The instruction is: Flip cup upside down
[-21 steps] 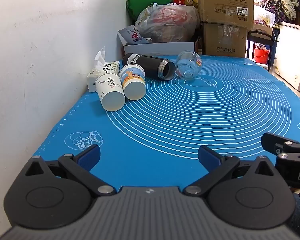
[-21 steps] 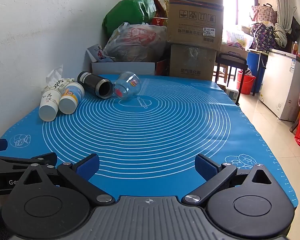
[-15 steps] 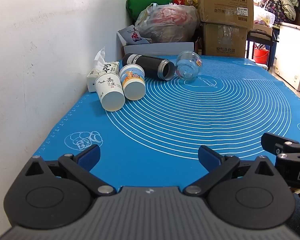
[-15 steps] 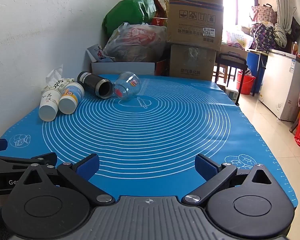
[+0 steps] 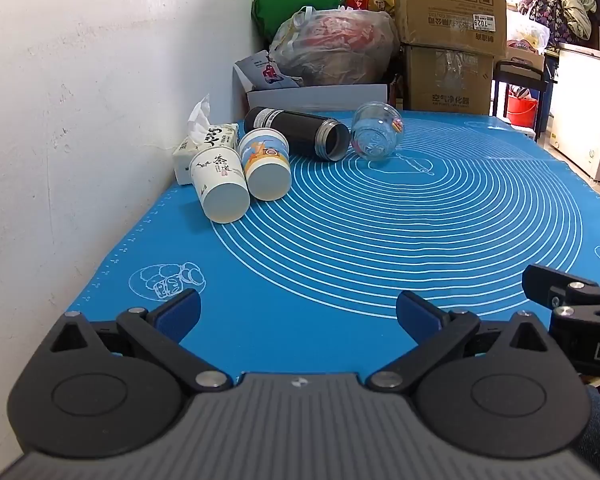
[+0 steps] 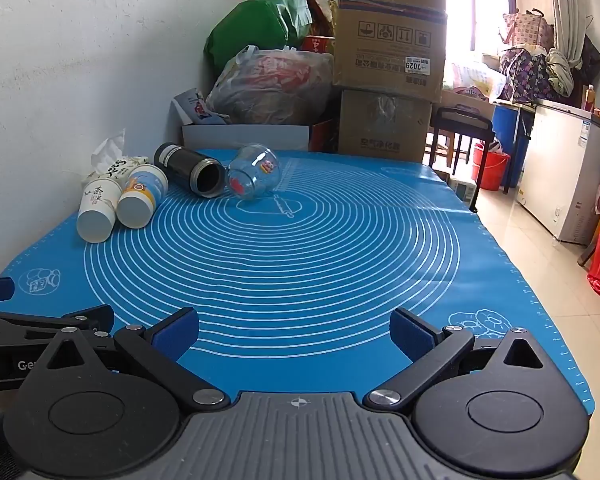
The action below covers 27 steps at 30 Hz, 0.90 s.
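Several cups lie on their sides at the far left of a blue mat point(image 5: 380, 248): a white paper cup point(image 5: 219, 184) point(image 6: 98, 212), a blue-and-orange paper cup point(image 5: 265, 163) point(image 6: 143, 196), a black flask point(image 5: 300, 131) point(image 6: 191, 169) and a clear glass cup point(image 5: 377, 130) point(image 6: 254, 176). My left gripper point(image 5: 298, 314) is open and empty near the mat's front edge, far from the cups. My right gripper point(image 6: 294, 332) is open and empty beside it, to its right.
A tissue pack point(image 5: 204, 140) lies against the white wall point(image 5: 80, 100) behind the paper cups. Bags and cardboard boxes point(image 6: 388, 60) are stacked past the mat's far edge. The table's right edge drops to a tiled floor point(image 6: 548, 264).
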Tool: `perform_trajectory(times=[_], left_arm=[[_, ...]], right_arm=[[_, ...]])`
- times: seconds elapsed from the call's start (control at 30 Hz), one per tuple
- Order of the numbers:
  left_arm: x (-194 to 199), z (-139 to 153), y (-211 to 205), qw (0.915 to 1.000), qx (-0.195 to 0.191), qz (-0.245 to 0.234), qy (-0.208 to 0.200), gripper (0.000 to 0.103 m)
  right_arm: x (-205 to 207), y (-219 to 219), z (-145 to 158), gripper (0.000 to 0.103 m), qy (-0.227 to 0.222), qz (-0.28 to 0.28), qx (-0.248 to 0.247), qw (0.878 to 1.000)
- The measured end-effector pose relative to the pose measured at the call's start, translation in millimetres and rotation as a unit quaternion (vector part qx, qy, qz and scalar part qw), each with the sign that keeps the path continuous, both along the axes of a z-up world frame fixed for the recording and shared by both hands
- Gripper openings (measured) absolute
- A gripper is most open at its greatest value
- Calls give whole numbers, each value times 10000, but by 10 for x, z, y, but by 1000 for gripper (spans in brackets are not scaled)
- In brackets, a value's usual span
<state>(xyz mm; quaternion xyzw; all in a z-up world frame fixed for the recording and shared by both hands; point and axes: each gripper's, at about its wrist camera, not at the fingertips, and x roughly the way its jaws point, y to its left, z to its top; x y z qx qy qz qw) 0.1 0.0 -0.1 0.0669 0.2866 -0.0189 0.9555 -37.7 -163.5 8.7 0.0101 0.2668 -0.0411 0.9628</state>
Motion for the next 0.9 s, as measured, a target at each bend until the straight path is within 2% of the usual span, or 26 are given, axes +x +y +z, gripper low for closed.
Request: perform_trajectory(times=[0.9], left_arm=[[-21,13,-3,10000,12,-9,0,102]], right_arm=[[-4,6,6,103,-3,2,-3,10000]])
